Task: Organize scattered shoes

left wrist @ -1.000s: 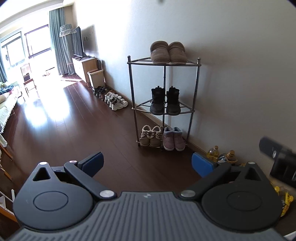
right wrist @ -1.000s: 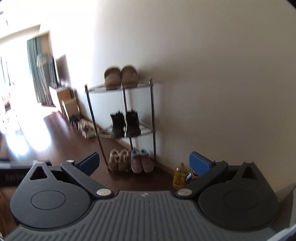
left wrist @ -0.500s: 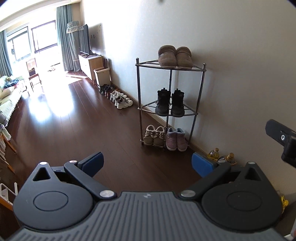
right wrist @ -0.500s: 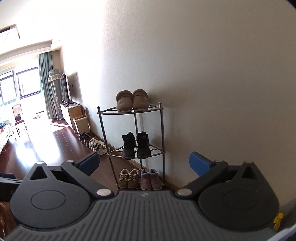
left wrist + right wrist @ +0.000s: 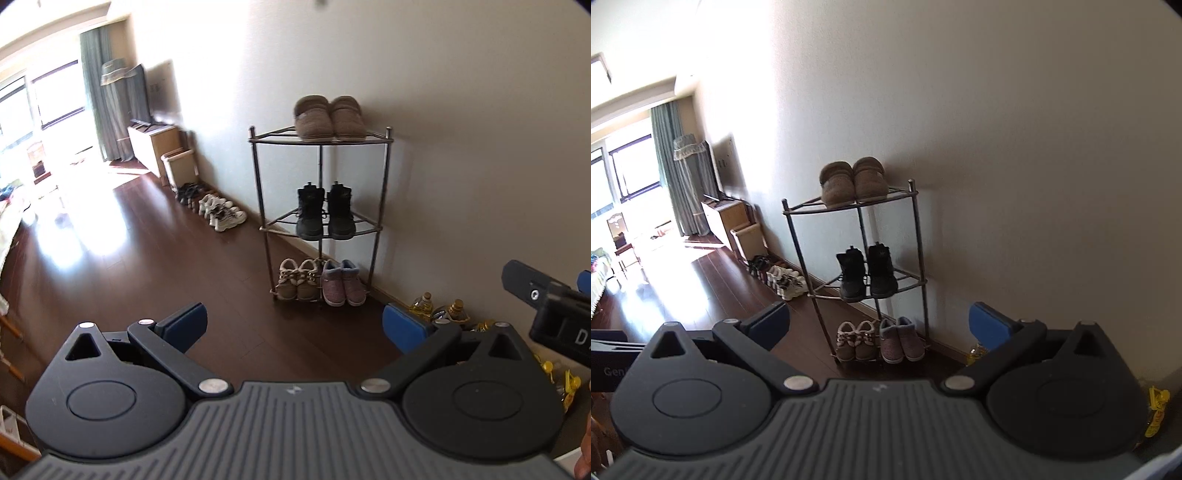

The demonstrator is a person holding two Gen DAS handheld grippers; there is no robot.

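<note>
Left wrist view: shoe rack at frame centre, well beyond the left gripper, jaws spread, empty. All four pairs sit side by side, toes outward. Right gripper likewise spread, empty, equally distant; neither is nearer.

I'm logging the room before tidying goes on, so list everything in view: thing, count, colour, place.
Corner rack: one, metal, three tiers, against wall.
Slippers: one pair, brown, top tier.
Boots: one pair, black, middle tier.
Sneakers: one pair, beige, bottom tier, left.
Fleece shoes: one pair, mauve, bottom tier, right.
Floor shoes: row, dark and white, along wall.
Oil bottles: two, yellow, floor right of rack.
Bin: one, beige, beside cabinet.
Left gripper: open, empty.
Right gripper: open, empty.
</note>
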